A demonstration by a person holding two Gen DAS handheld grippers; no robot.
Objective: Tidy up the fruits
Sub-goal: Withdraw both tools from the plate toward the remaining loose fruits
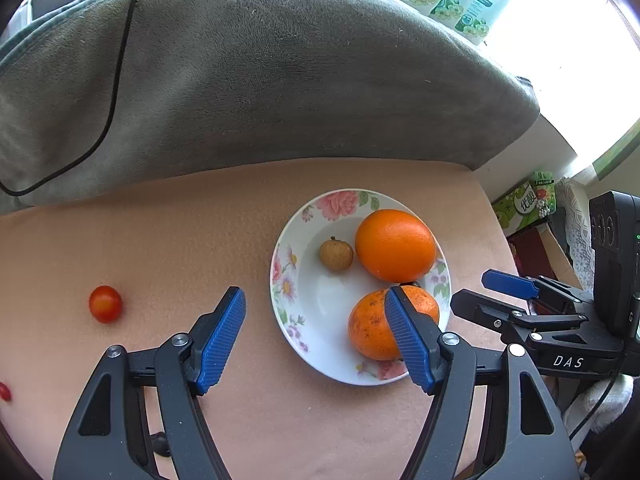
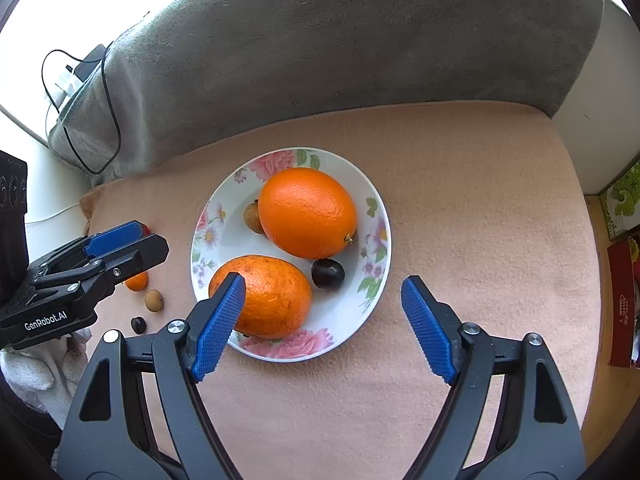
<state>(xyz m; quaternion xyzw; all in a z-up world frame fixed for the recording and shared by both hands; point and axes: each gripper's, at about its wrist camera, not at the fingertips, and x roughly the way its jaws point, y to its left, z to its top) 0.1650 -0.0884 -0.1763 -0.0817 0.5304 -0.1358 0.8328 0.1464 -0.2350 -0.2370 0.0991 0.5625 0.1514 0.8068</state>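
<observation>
A white floral plate (image 1: 312, 320) (image 2: 372, 220) sits on the peach cloth. It holds a large orange (image 1: 394, 245) (image 2: 306, 212), a speckled orange (image 1: 370, 328) (image 2: 272, 296), a brown longan (image 1: 336, 255) (image 2: 253, 217) and a dark grape (image 2: 328, 273). My left gripper (image 1: 316, 308) is open and empty above the plate's left rim. My right gripper (image 2: 323, 294) is open and empty over the plate's near edge. A cherry tomato (image 1: 105, 304) lies left of the plate. A small orange fruit (image 2: 137, 281), a second longan (image 2: 153, 300) and a dark grape (image 2: 138, 325) lie on the cloth beside the left gripper.
A grey blanket (image 1: 260, 72) is heaped behind the cloth, with a black cable (image 1: 116, 92) across it. A red fruit (image 1: 4, 392) shows at the far left edge. Boxes and packages (image 1: 524, 200) stand to the right, off the cloth's edge.
</observation>
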